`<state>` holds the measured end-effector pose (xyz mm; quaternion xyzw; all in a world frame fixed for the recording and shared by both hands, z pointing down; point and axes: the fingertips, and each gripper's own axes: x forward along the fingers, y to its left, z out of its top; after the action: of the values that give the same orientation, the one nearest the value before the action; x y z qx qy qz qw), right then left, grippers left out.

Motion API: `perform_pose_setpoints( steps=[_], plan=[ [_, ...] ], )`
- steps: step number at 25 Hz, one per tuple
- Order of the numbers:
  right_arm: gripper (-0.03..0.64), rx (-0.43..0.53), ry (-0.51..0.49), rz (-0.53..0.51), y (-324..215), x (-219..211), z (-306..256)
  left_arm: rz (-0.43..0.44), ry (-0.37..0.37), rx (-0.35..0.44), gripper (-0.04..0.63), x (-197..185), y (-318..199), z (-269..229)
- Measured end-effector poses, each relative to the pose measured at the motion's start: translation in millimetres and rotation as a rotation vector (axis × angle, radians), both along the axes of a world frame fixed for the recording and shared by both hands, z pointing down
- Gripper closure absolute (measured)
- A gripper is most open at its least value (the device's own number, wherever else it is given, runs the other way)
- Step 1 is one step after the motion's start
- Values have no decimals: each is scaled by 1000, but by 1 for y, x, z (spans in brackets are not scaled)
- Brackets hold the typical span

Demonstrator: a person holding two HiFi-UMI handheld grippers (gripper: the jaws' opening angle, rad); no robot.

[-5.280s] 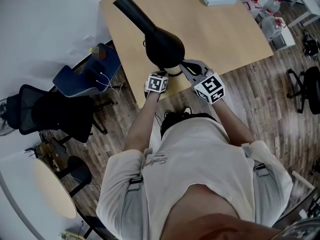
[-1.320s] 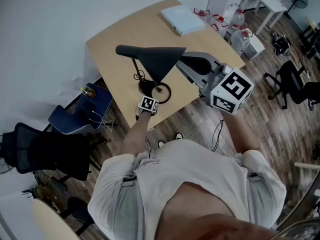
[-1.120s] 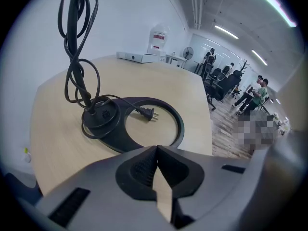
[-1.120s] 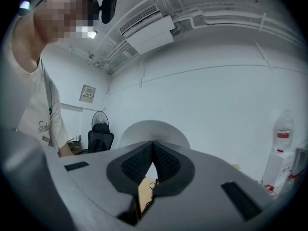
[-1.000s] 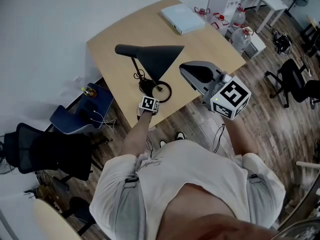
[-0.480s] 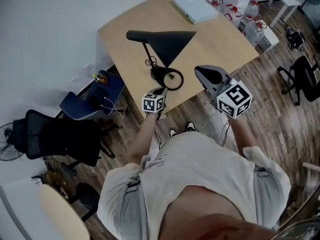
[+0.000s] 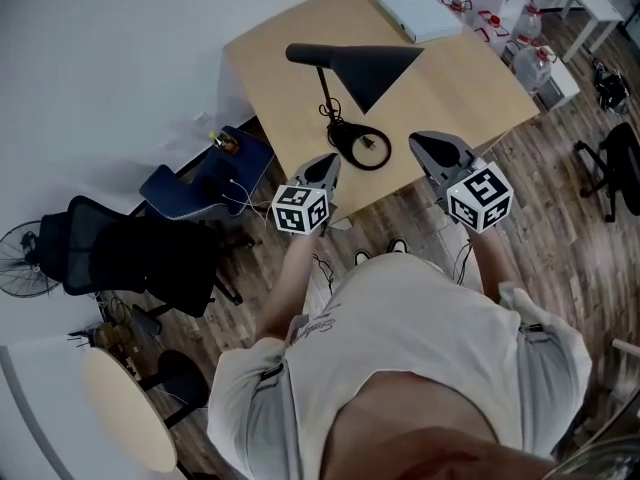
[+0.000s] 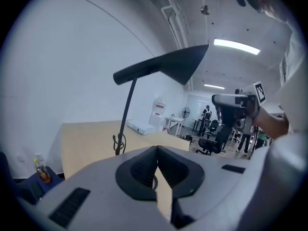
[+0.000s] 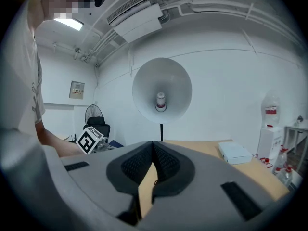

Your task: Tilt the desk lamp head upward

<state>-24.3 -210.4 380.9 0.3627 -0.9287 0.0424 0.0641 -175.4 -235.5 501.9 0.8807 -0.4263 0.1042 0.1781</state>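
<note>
The black desk lamp stands on the wooden table (image 7: 470, 78): round base (image 7: 362, 146), thin stem (image 7: 325, 88), cone head (image 7: 365, 68) tipped sideways. In the right gripper view the head's white inside (image 9: 161, 90) and bulb (image 9: 160, 101) face me. From the left gripper view I see the head (image 8: 163, 64) side-on above the stem (image 8: 126, 114). My left gripper (image 7: 325, 163) hovers at the table's near edge, shut and empty, clear of the base. Right of the base my right gripper (image 7: 432, 145) is also shut, holding nothing. Both pairs of jaws meet (image 8: 156, 149) (image 9: 153, 143).
A flat white box (image 7: 418, 13) lies at the table's far corner. Water bottles (image 7: 530, 58) stand on the floor to the right. A blue chair (image 7: 205, 173) and a black office chair (image 7: 120, 253) sit left of the table. People stand far off in the room (image 8: 240, 129).
The right gripper has come off the lamp head and drawn back toward the person. The left gripper has left the lamp base and pulled back too. The head stays tilted.
</note>
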Motion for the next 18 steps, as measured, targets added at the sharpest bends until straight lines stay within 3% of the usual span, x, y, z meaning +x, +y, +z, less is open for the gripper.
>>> perform_pose_setpoints(
  steps=[9, 14, 18],
  plan=[
    [621, 87, -6, -12, 4, -25, -25, 61, -50, 198, 580, 9, 16, -88],
    [622, 102, -40, 1, 5, -30, -33, 80, 37, 201, 580, 16, 21, -113],
    [621, 111, -39, 13, 6, -31, -34, 69, 22, 239, 580, 14, 23, -128]
  ],
)
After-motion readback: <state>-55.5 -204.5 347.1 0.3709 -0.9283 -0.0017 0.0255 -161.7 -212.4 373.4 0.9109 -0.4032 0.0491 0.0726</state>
